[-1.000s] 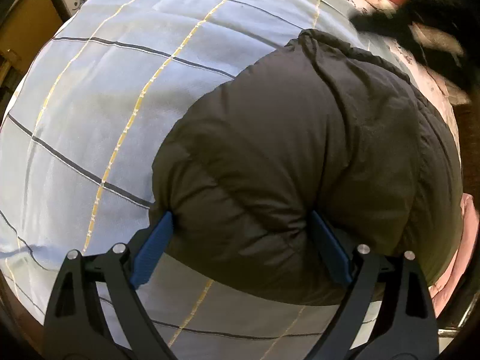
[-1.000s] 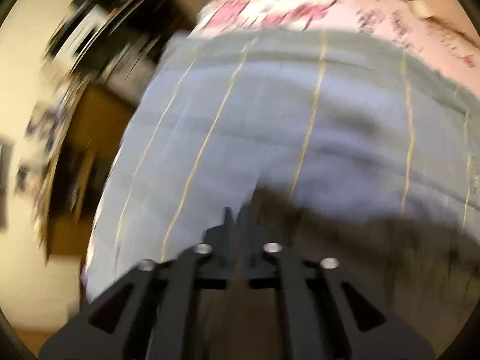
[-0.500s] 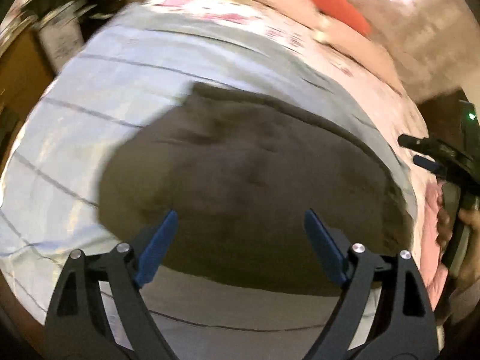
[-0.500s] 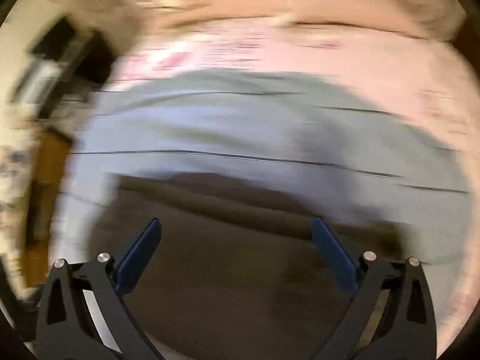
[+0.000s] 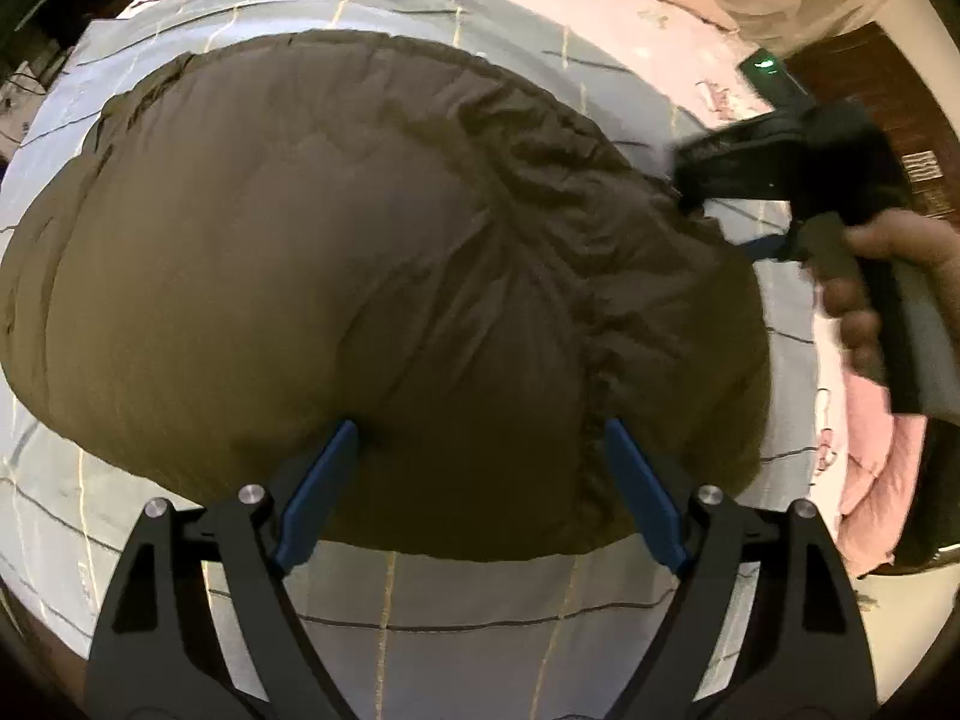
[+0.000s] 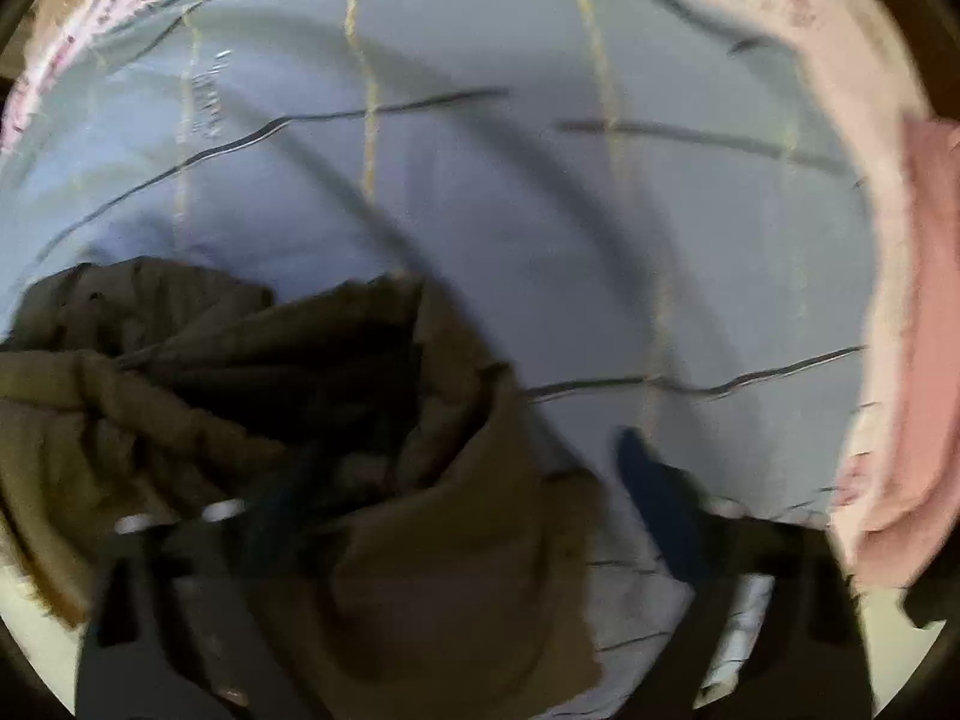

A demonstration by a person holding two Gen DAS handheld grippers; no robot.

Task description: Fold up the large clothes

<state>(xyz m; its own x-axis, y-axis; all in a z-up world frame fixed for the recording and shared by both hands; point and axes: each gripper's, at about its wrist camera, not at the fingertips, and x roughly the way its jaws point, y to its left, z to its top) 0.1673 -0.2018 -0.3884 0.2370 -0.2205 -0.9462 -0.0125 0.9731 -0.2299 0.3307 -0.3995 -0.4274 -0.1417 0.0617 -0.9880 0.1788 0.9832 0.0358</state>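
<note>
Here the bed (image 5: 420, 588), under a blue-grey checked sheet, carries the dark olive puffer jacket (image 5: 336, 252), a puffed mound whose long axis runs left to right across the left wrist view. The left gripper (image 5: 480, 486) has its fingers spread, tips touching the near edge. The right gripper (image 6: 474, 480), blurred, seems spread over a bunched end. Both should probably pinch thick seams, then lift evenly so the padding folds flat.
</note>
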